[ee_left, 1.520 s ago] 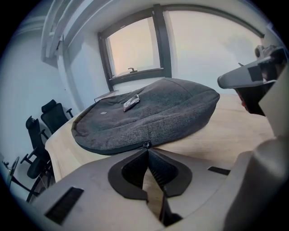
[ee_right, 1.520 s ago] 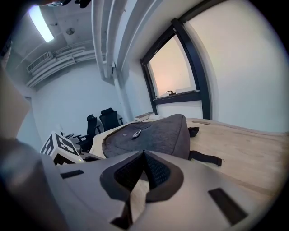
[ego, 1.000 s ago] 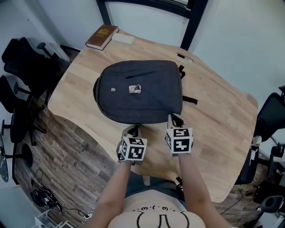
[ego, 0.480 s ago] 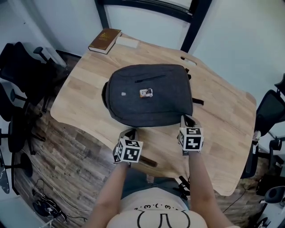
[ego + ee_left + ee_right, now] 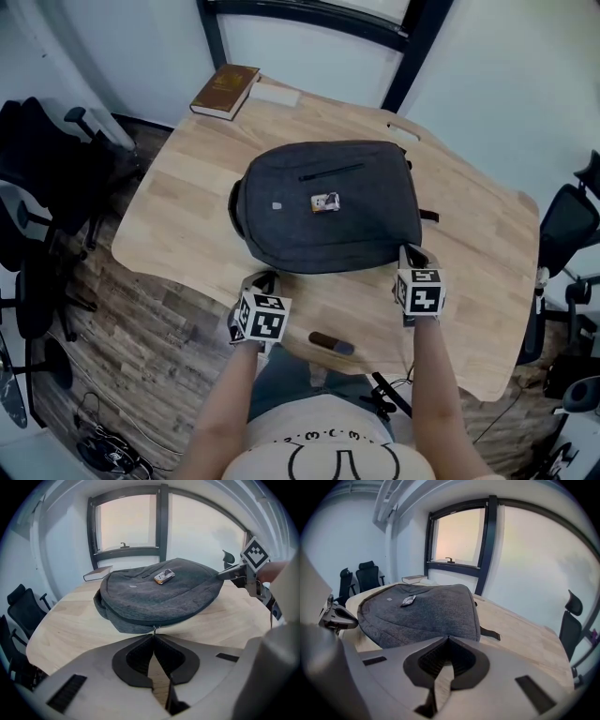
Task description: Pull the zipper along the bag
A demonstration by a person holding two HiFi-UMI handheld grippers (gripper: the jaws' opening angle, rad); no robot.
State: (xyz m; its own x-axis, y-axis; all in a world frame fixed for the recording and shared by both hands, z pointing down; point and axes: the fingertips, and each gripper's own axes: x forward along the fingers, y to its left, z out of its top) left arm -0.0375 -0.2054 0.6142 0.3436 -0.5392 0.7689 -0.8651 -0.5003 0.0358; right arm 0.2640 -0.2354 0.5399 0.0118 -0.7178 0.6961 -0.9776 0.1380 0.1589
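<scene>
The grey bag [image 5: 328, 211] lies flat in the middle of the table [image 5: 469, 272], its near edge towards you. It looks soft and slack, so the fabric will likely bunch and drag along unless you hold it taut. The small metal zipper pull [image 5: 154, 629] is the place to grip.

Your left hand-held gripper [image 5: 153, 638] already has its jaws pressed together on that pull, at the middle of the near side. Your right hand-held gripper [image 5: 447, 638] has its jaws closed at the bag's near right corner, seemingly pinching the fabric there. That makes a fair anchor.

The left gripper view alone shows the pull and the zipper track [image 5: 122, 618] curving round the bag's side. From the head view the bag's bulge hides both. The head view does show the small packet [image 5: 325, 202] resting loose on top, which a hard tug could shake off.
</scene>
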